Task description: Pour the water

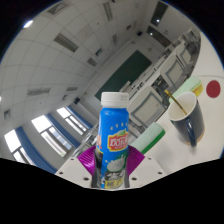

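And here's the bottle (115, 135): a white cap on top, a light blue body below, and a label with red and yellow lettering over a white patch. The tongs (117, 160) show purple pads (92, 157) on either side of it, with a touch of green beside the right one. Beyond, the cup (187, 117) is dark navy outside and yellowish inside. The table (212, 100) is white, with a red dot (213, 89) on it.

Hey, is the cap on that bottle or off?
On. The bottle, held between the gripper's fingers, has its white cap seated on the neck. It is tilted with the view; the dark cup stands beyond.
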Tool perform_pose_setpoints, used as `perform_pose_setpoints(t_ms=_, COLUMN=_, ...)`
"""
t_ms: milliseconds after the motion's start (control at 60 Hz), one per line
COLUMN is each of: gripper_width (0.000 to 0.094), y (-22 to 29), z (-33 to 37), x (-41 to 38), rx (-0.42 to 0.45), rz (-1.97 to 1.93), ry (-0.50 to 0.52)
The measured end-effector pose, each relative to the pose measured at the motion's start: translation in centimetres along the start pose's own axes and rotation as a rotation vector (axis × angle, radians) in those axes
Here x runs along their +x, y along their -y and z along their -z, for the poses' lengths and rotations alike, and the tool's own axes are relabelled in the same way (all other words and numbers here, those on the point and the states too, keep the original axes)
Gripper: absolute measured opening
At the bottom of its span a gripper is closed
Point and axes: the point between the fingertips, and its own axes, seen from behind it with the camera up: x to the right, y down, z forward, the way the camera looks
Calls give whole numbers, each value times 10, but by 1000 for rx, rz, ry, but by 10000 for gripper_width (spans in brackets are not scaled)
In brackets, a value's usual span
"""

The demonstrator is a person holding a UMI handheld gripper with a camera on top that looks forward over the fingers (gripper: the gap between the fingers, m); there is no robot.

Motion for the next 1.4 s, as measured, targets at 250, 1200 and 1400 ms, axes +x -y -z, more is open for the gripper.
perform_pose_setpoints(t_ms=250, gripper_width=361, y=46, z=14, x=-21, rx=58, rz=-691, ry=164)
perform_pose_setpoints(t_ms=1200, gripper_width=370, y=209, z=305, x=-135, rx=395, rz=398, ry=189)
perform_pose_setpoints(t_ms=1400, gripper_width=368, y=267, z=334, x=38, rx=340, rz=747, ry=-228)
